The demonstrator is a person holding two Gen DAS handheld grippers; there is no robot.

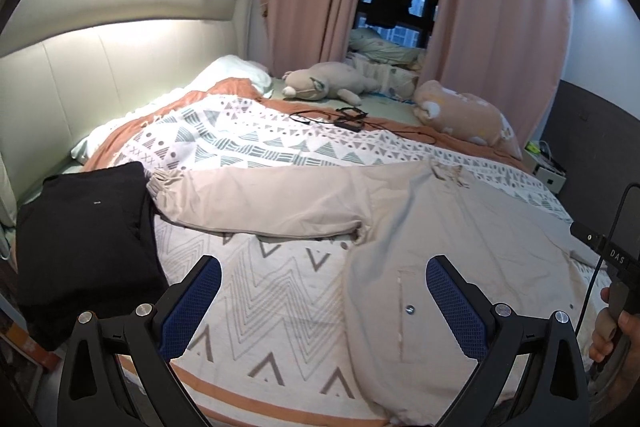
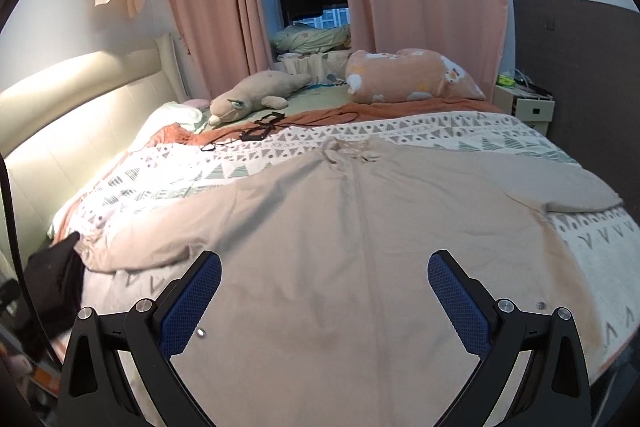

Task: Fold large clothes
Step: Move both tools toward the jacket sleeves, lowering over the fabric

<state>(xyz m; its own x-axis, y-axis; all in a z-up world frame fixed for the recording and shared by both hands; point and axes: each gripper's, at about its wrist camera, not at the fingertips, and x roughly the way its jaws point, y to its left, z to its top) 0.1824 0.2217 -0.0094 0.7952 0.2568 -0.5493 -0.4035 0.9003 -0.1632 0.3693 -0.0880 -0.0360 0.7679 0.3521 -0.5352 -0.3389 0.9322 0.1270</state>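
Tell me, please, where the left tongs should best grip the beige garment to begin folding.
Probably the gathered cuff of the outstretched sleeve, approached from the left: it lies flat, beside the black cloth, and the left tongs are open.

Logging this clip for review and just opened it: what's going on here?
A person holds a gripper in each hand over a bed. A large beige shirt lies spread flat on the patterned bedspread, sleeves out to both sides. The left gripper and right gripper are both open and hover above the shirt's lower part, holding nothing. No fold is made yet. A black garment lies beside the shirt's sleeve cuff.
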